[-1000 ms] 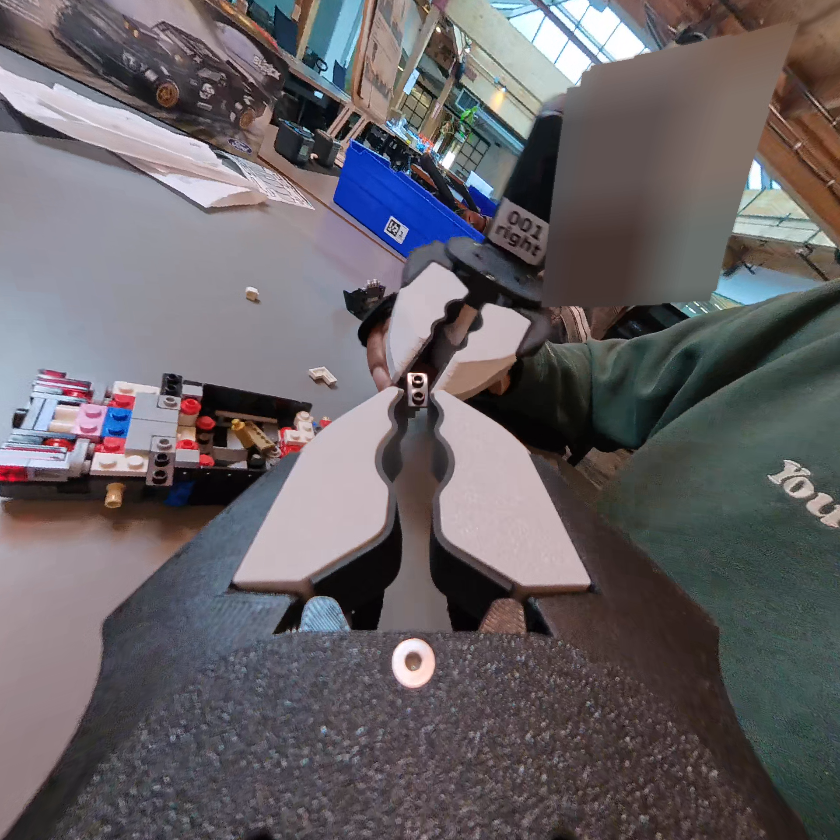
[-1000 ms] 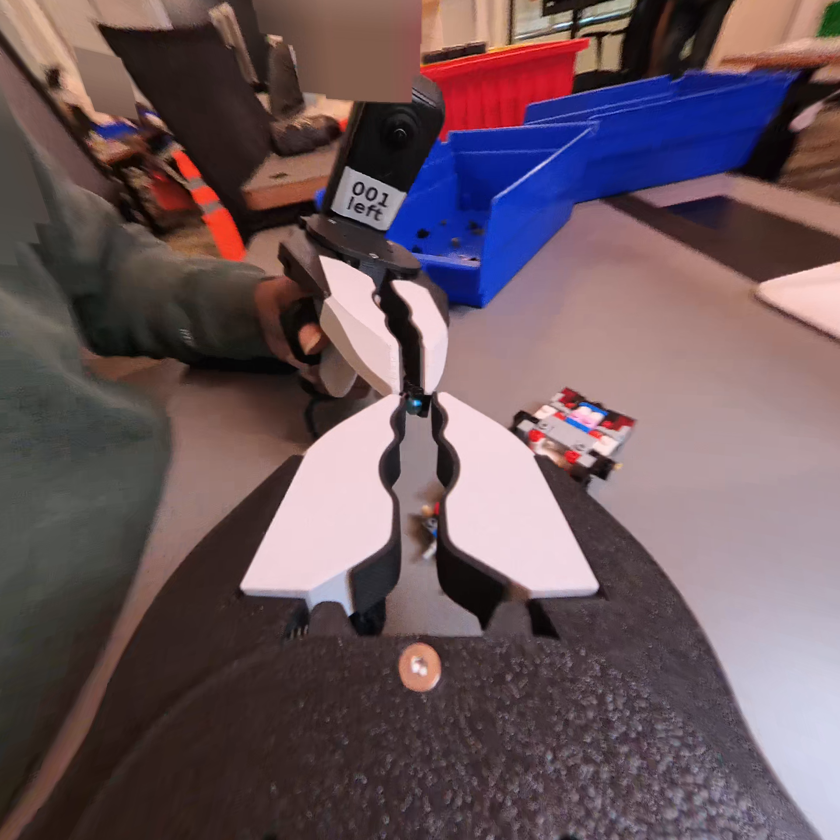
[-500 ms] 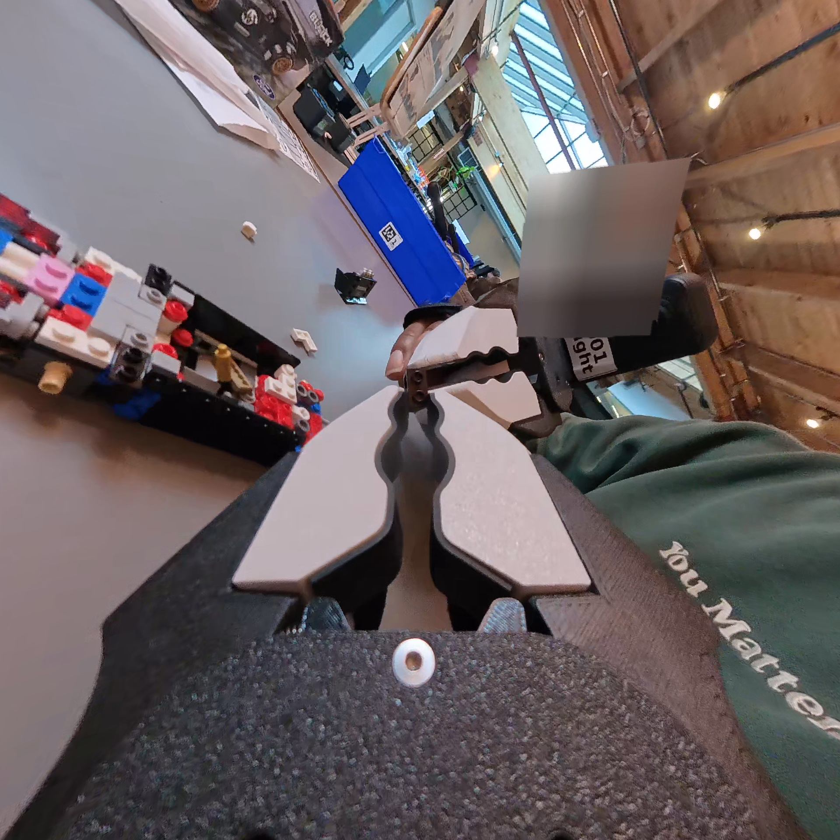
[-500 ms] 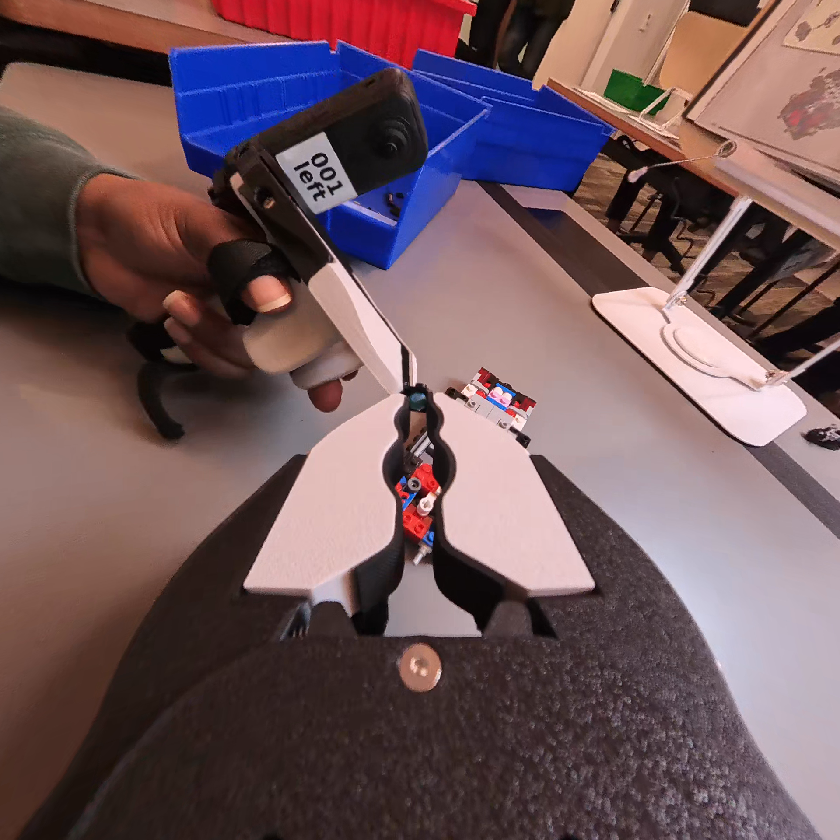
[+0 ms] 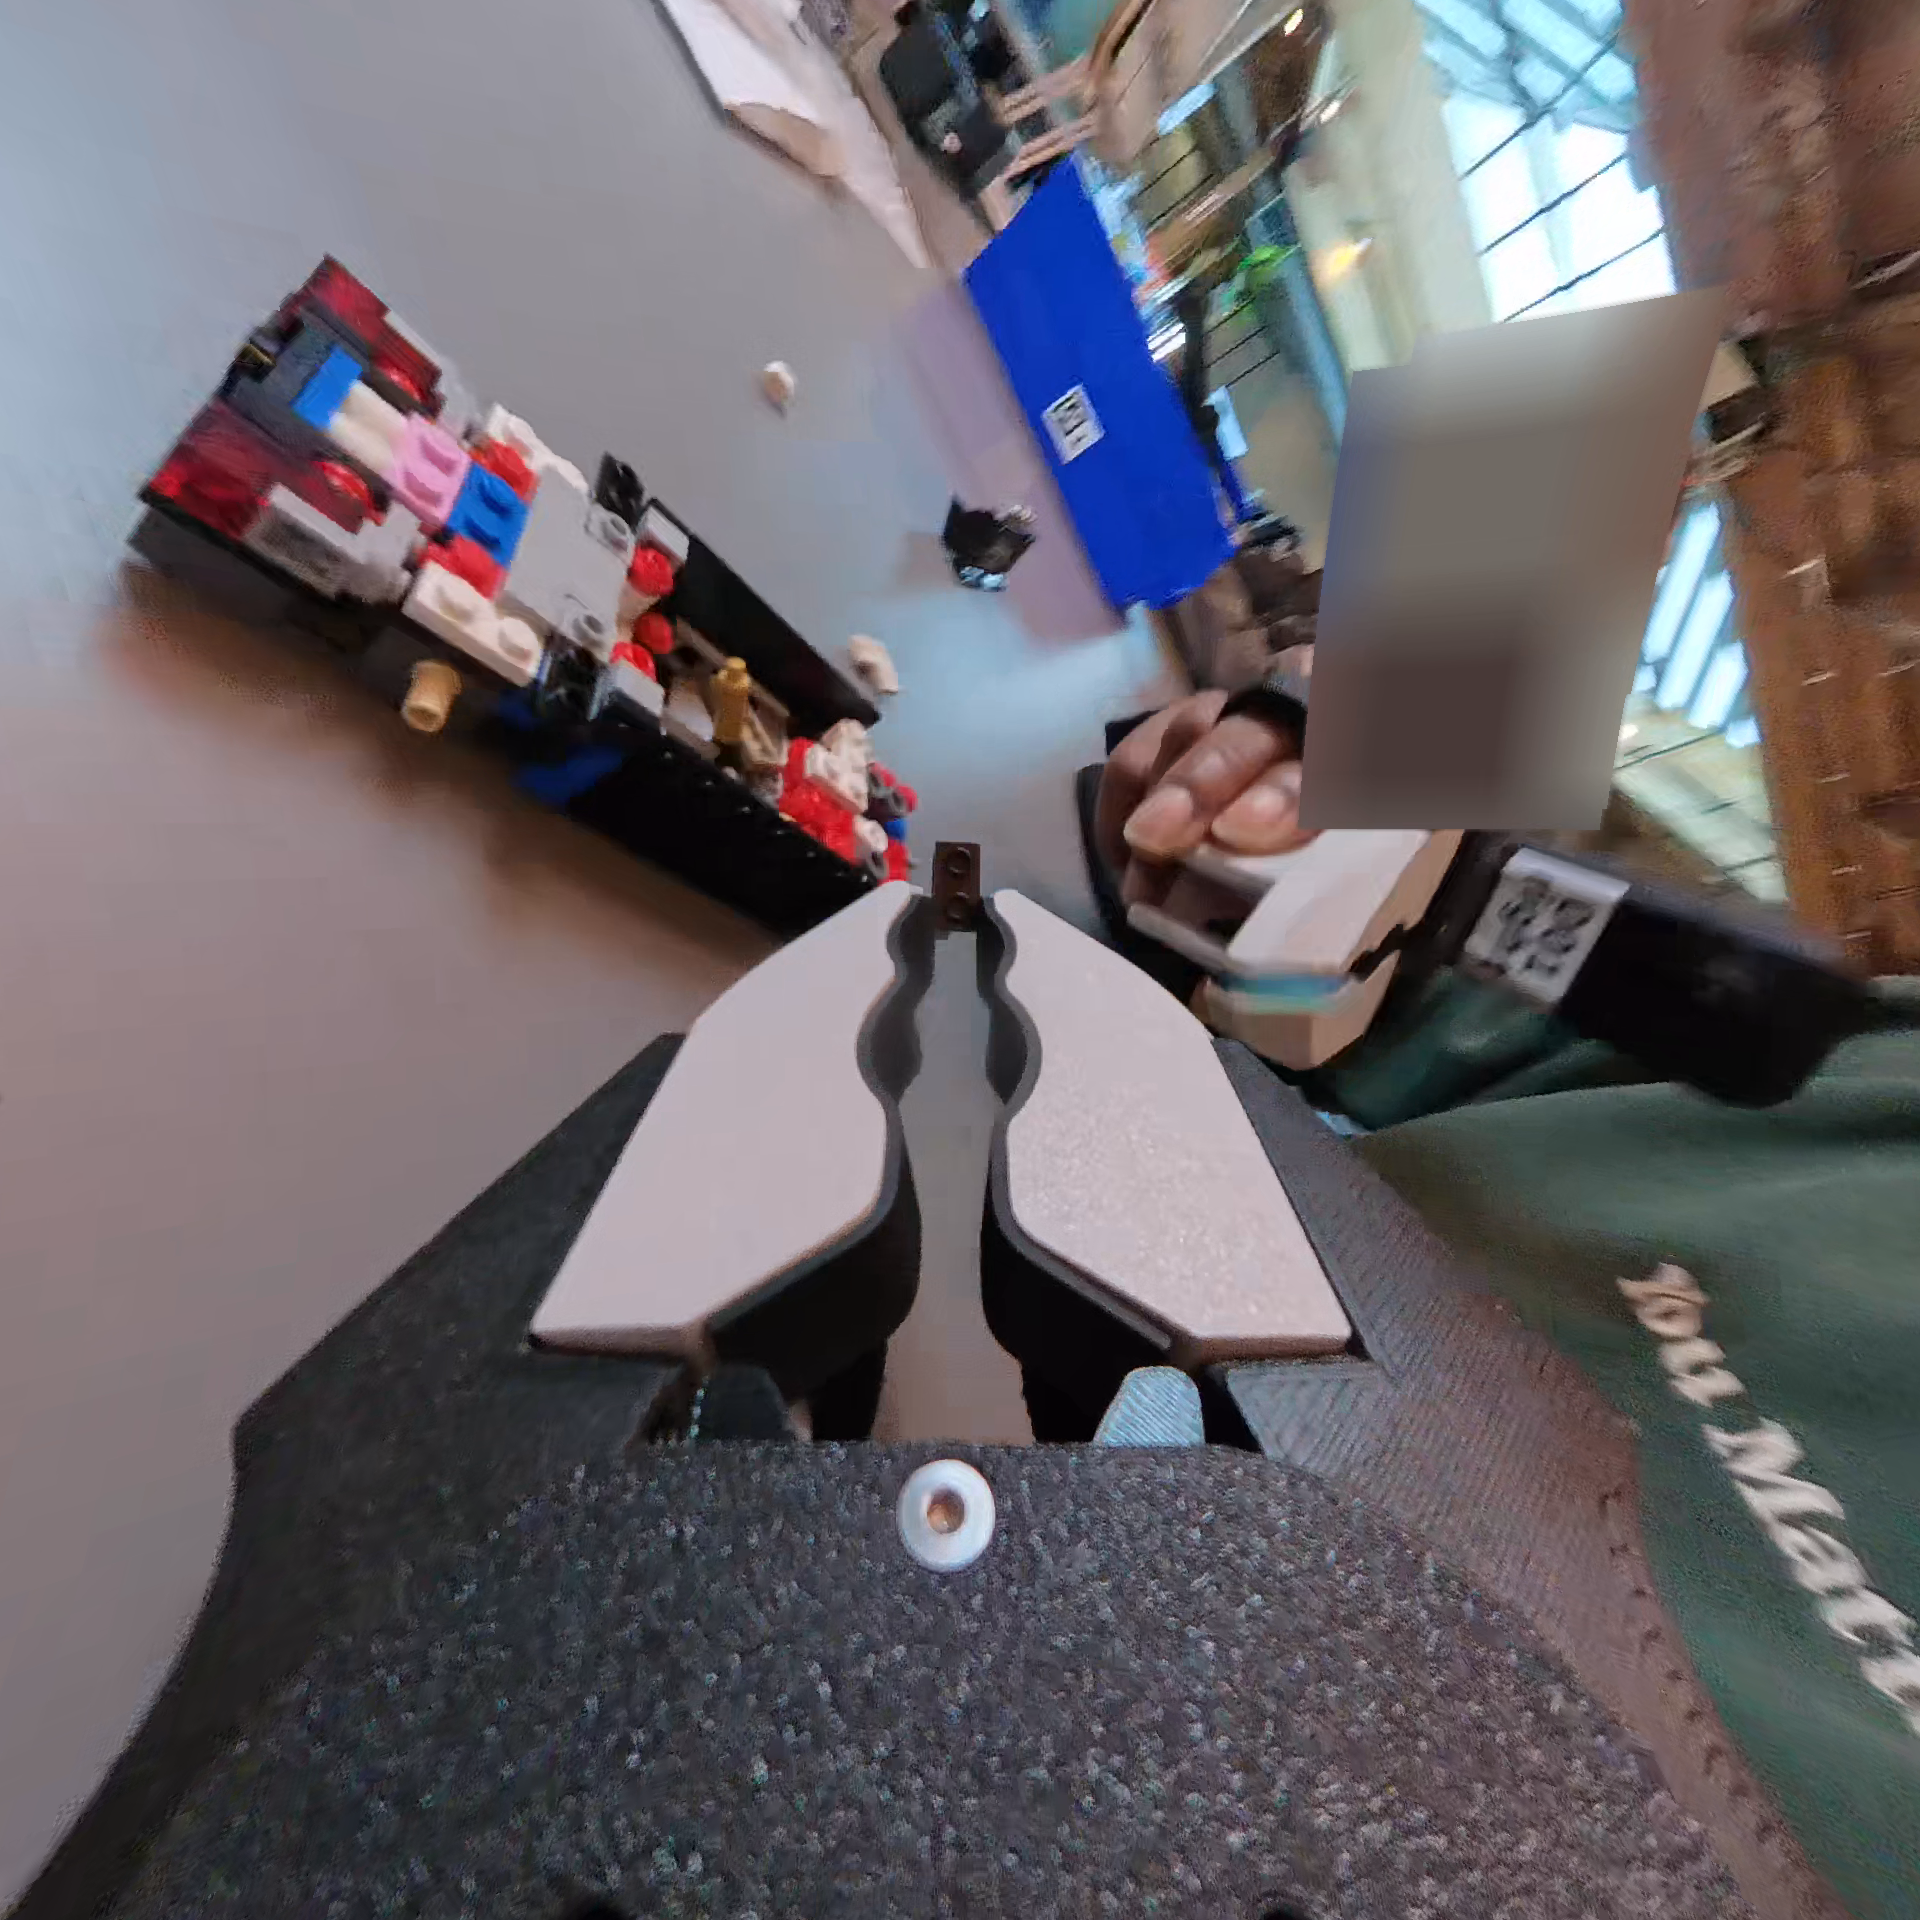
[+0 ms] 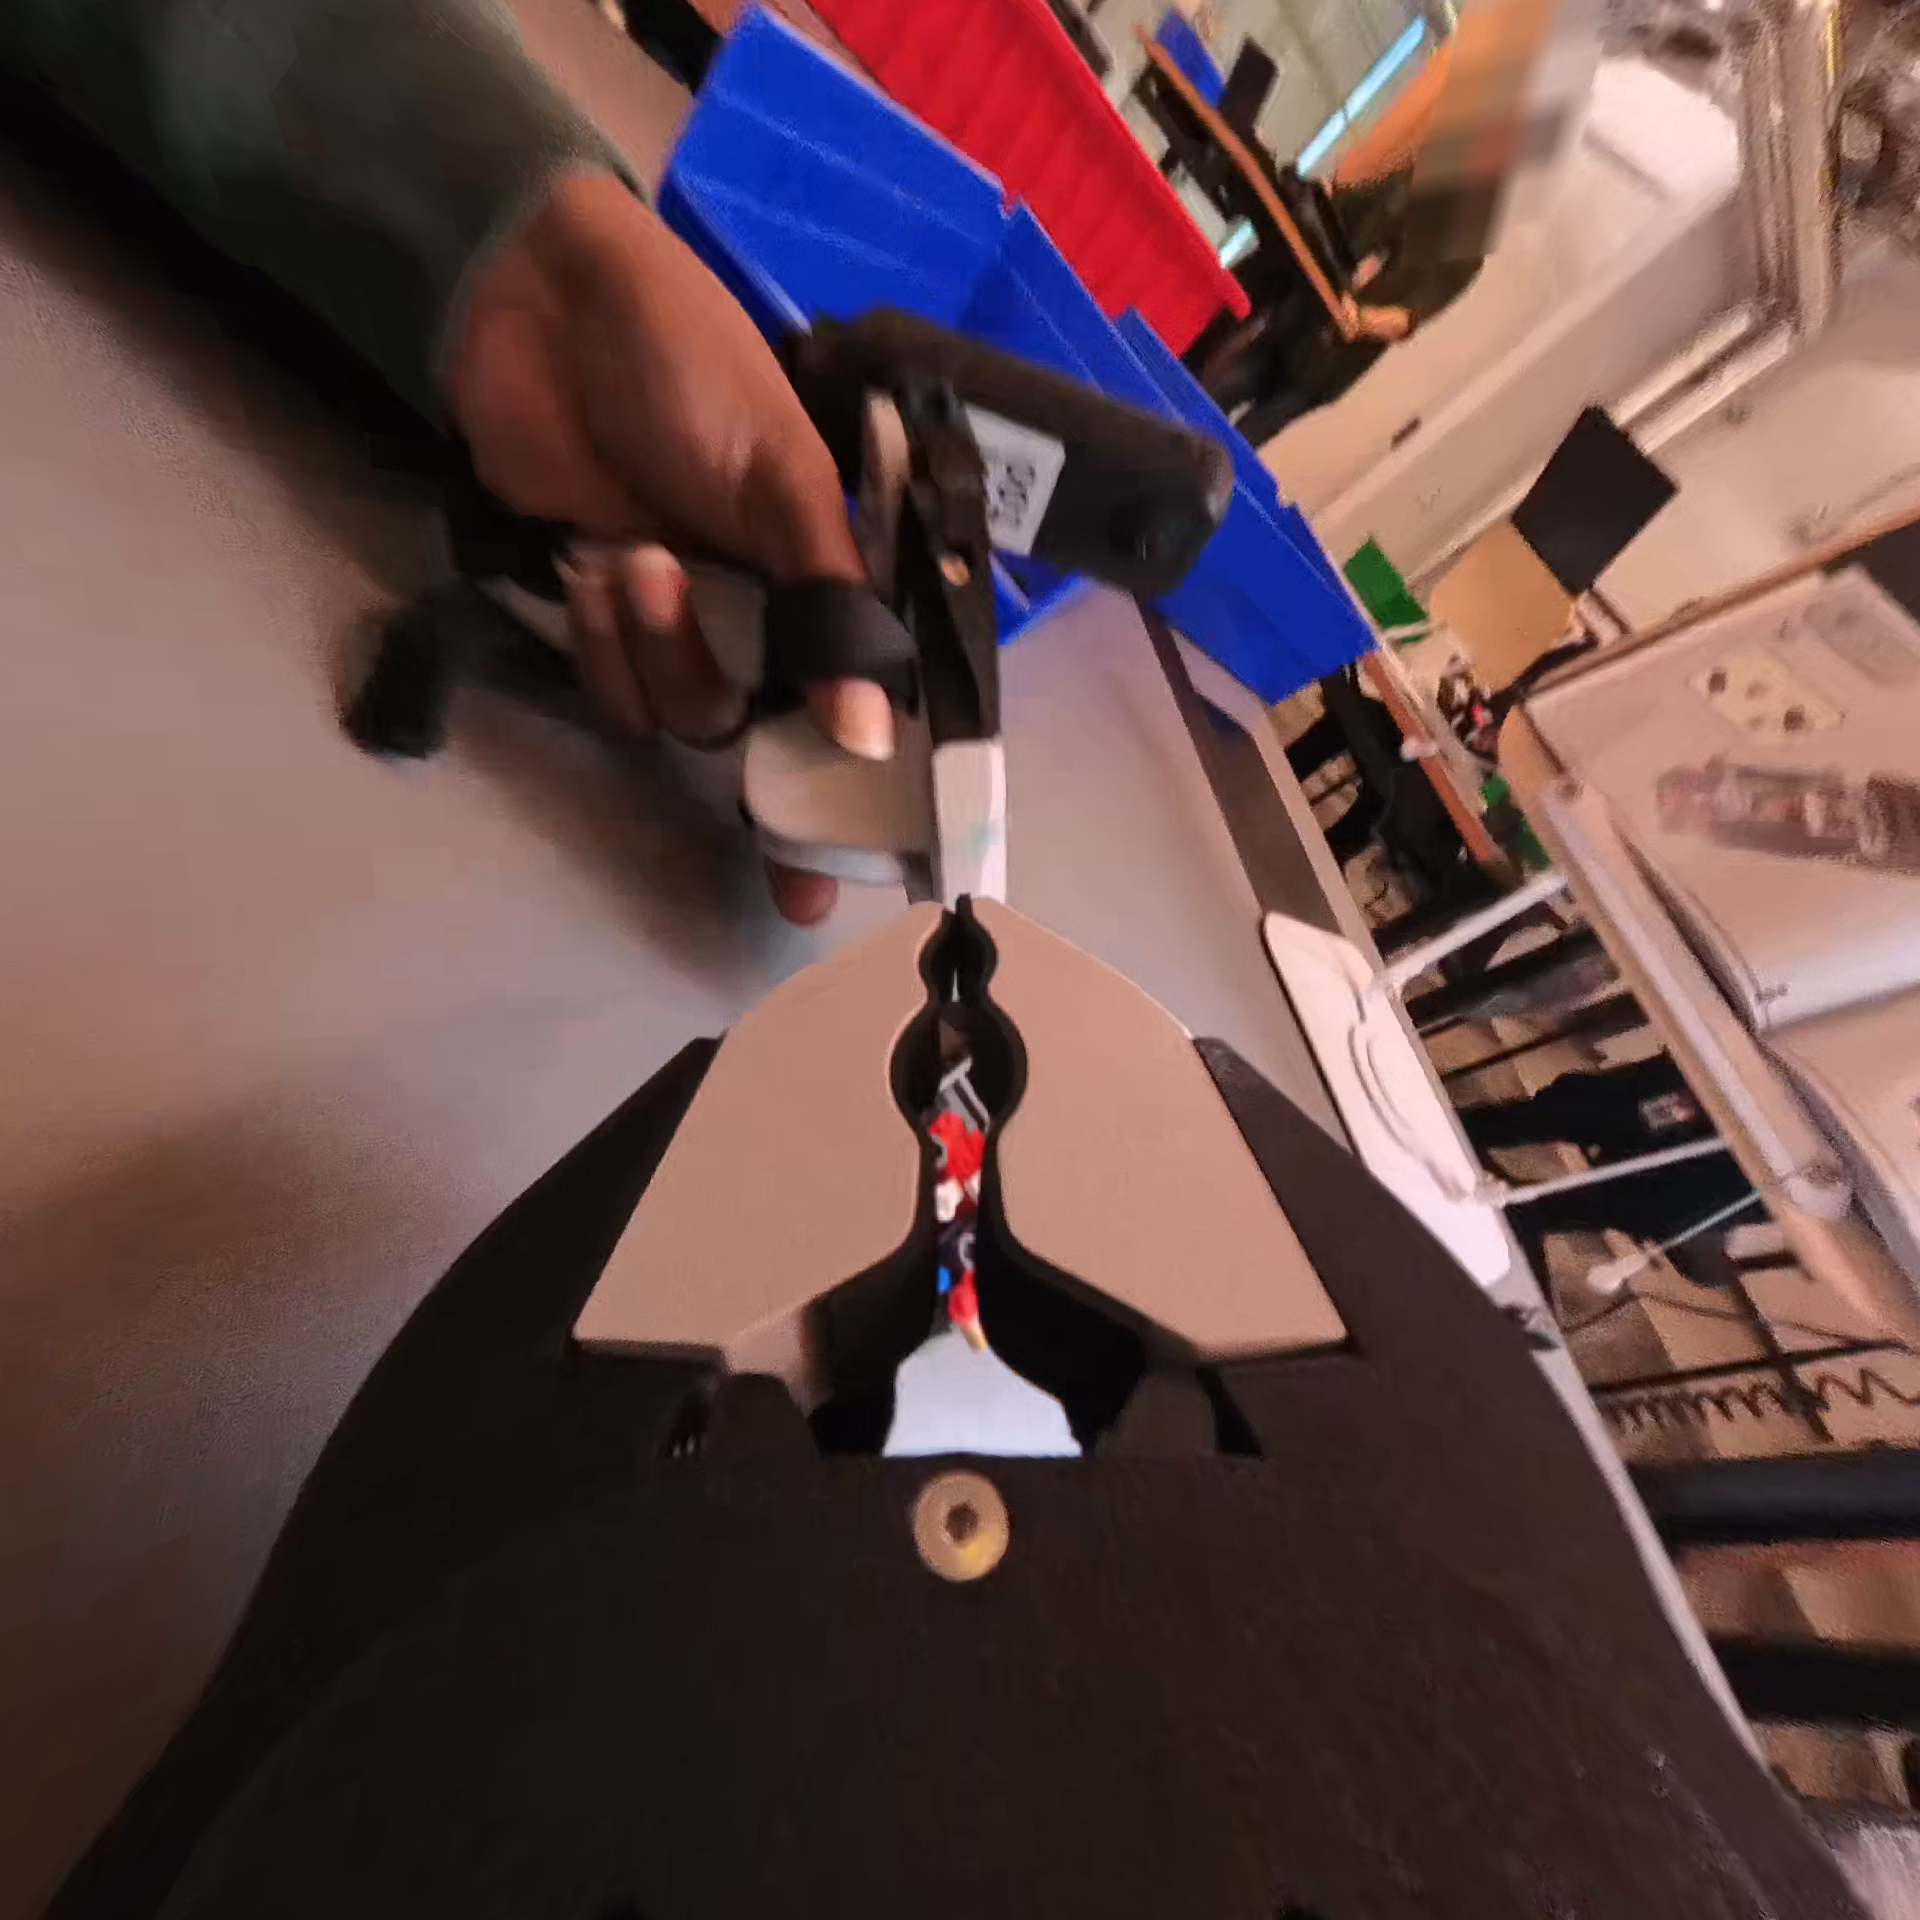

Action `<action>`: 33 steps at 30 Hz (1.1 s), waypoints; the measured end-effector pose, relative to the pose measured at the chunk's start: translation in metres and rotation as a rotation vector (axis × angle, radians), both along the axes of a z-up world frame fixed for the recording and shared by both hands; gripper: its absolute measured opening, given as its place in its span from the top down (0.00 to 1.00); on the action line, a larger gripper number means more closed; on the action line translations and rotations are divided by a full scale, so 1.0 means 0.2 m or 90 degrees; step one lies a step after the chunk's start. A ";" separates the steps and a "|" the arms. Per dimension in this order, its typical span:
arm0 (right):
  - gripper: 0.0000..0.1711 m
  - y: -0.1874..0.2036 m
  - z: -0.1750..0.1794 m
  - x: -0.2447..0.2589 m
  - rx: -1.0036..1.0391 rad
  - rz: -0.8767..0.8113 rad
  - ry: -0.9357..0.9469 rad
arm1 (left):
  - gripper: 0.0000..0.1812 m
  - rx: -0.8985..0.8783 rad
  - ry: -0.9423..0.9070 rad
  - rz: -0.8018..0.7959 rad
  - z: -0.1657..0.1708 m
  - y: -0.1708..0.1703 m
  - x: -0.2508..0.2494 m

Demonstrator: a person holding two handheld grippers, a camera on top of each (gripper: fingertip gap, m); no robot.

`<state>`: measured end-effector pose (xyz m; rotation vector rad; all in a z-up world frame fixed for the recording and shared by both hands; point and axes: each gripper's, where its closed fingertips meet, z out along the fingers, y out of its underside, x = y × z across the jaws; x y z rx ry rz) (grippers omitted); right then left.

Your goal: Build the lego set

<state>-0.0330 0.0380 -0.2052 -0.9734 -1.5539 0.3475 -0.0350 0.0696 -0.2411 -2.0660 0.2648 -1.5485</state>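
My left gripper is shut on a small dark two-hole Lego piece that sticks out past its fingertips, held above the table. The half-built Lego car, black-based with red, white, blue and pink bricks, lies on the grey table to its left. My right gripper has its fingertips together. In the left wrist view it shows side-on to the right of the piece, apart from it. The left gripper's finger shows just beyond my right fingertips. The car shows through the gap behind them.
Blue bins and a red bin stand at the table's far side. A white stand base lies to the right. Loose small pieces and a black part lie beyond the car. The person's green sleeve is close on the right. There is about 5 cm between the tips of the two grippers.
The right gripper, which met the left one at the small piece, has shut its jaws and drawn away from it. The left gripper keeps the piece. Both views have rolled.
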 end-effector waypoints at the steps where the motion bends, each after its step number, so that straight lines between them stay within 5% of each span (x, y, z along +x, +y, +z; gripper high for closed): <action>1: 1.00 0.00 -0.01 0.00 0.025 -0.010 -0.008 | 0.95 0.000 -0.017 -0.010 0.02 -0.01 0.00; 16: 1.00 -0.01 -0.05 0.02 -0.139 0.036 0.004 | 0.95 0.090 0.015 0.027 0.08 0.05 -0.05; 24: 0.99 -0.03 -0.08 -0.01 -0.235 0.062 0.009 | 0.95 0.255 0.024 0.092 0.34 0.12 -0.25; 29: 0.95 0.01 -0.07 -0.01 -0.276 0.043 0.031 | 0.95 0.418 0.300 0.200 0.53 0.13 -0.58; 33: 0.95 0.04 -0.05 0.00 -0.312 0.034 0.051 | 0.95 0.323 0.667 0.370 0.43 0.12 -1.18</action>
